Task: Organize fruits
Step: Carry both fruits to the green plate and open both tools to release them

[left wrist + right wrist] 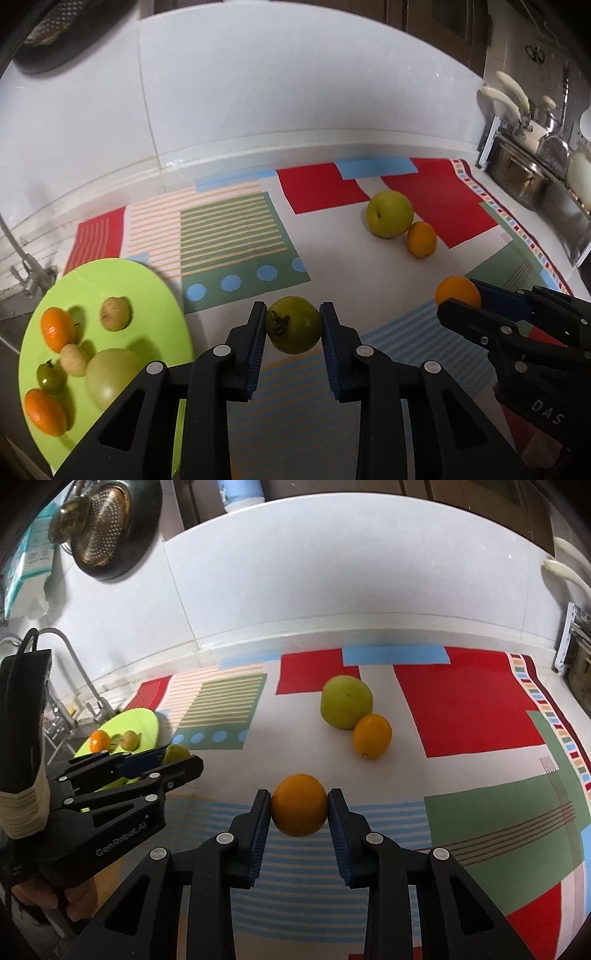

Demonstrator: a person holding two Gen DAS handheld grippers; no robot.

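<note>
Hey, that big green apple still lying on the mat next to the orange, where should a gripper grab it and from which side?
Grip the green apple across its widest middle, coming from above. The orange touches its near right side, so a level approach from there is blocked. Set the fingers on the left and far right flanks, which are free. Its round shape will likely slip if held lower or higher.

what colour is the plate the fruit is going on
Bright lime green. The plate shows best in the left wrist view, at the lower left.
</note>
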